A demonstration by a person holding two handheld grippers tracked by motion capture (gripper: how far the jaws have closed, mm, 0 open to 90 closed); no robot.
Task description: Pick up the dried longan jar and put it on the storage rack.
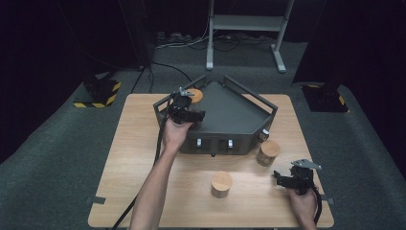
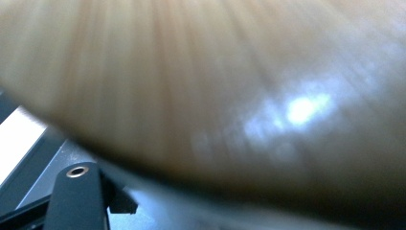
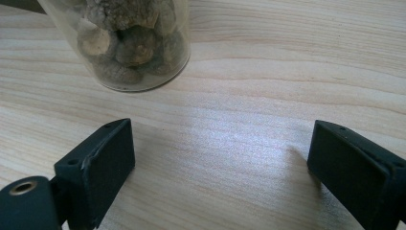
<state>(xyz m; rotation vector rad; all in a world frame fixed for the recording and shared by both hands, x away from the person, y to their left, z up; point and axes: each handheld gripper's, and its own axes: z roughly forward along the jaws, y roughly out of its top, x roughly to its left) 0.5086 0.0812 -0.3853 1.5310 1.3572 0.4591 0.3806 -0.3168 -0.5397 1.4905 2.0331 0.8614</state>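
High view showed the left tool (image 1: 187,106) reaching over the near-left corner of the dark tray (image 1: 230,112), clamped on a wooden-lidded jar (image 1: 195,95) that stood upright at the tray's far-left corner; only its round orange-brown lid was plain to see there. Left gripper view was taken up by the blurred wooden lid (image 2: 201,81) close against the lens, with 1 black jaw rising at the bottom left, so the jaws looked drawn in as tight as they go on the jar, though the contact itself was hidden

Judging from that, the step in hand was seating this jar in the tray. To do it well, the jar should be kept vertical, lowered until its base sat flat on the tray floor clear of the rail, and only then let go, with the tool drawn straight back so the jaws would not drag it over

The jar's long axis ran up and down, lid facing up; being round, it pointed no way across the counter (image 1: 143,158)

The right tool (image 1: 293,178) rested low at the near-right of the counter with its jaws spread wide and nothing between them, as the right gripper view made clear (image 3: 218,167). 2 more jars waited on the counter: 1 with a wooden lid (image 1: 221,183) near the middle front, and 1 glass jar of brownish lumps (image 1: 268,152) just beside the tray's near-right corner, also seen ahead of the right jaws (image 3: 127,43)
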